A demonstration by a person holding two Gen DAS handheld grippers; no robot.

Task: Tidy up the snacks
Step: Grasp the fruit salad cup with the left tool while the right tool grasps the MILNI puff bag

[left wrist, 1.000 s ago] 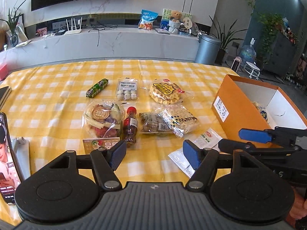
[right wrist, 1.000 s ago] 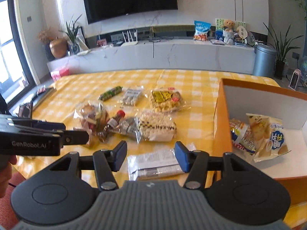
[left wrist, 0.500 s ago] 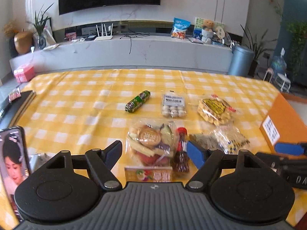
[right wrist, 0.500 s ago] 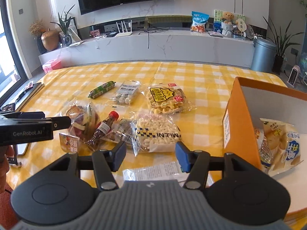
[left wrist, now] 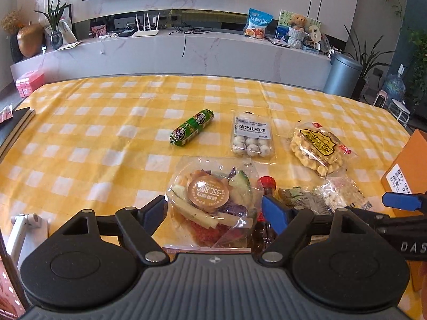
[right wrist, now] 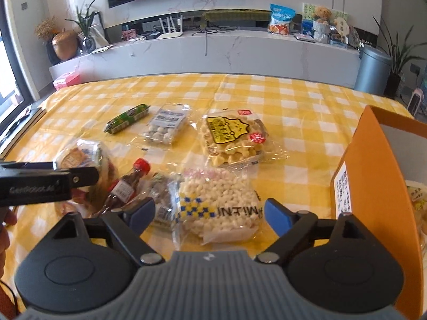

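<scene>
The left wrist view looks straight down on the salad bowl [left wrist: 212,204], a clear lidded tub with a round brown sticker on top, vegetable sticks, purple leaves and cucumber inside. The left tool [left wrist: 214,210] is spread wide with a finger on either side of the bowl; whether the pads touch it cannot be told. Just right of the bowl lies a small sauce bottle [left wrist: 264,213] with a red cap, partly hidden by the right-hand blue finger. Only this view shows the white stand [left wrist: 22,229] at the near left edge of the counter [left wrist: 93,133].

The right wrist view shows what the left one cuts off: the orange box [right wrist: 373,176] standing well to the right of the bowl, open, with a white inner wall and a snack packet [right wrist: 417,202] inside, mostly out of frame. The right tool [right wrist: 209,213] is also spread, empty, poised over the puffed-snack bag [right wrist: 218,205], a clear bag of pale puffs with a blue and yellow check band. Between that bag and the bottle lies a dark crinkled packet [right wrist: 162,197].

Beyond the bowl, on the yellow checked cloth, lie a green sausage [left wrist: 192,127], to its right a pack of white balls [left wrist: 250,137], and further right a waffle packet [left wrist: 316,144] with a yellow label.
</scene>
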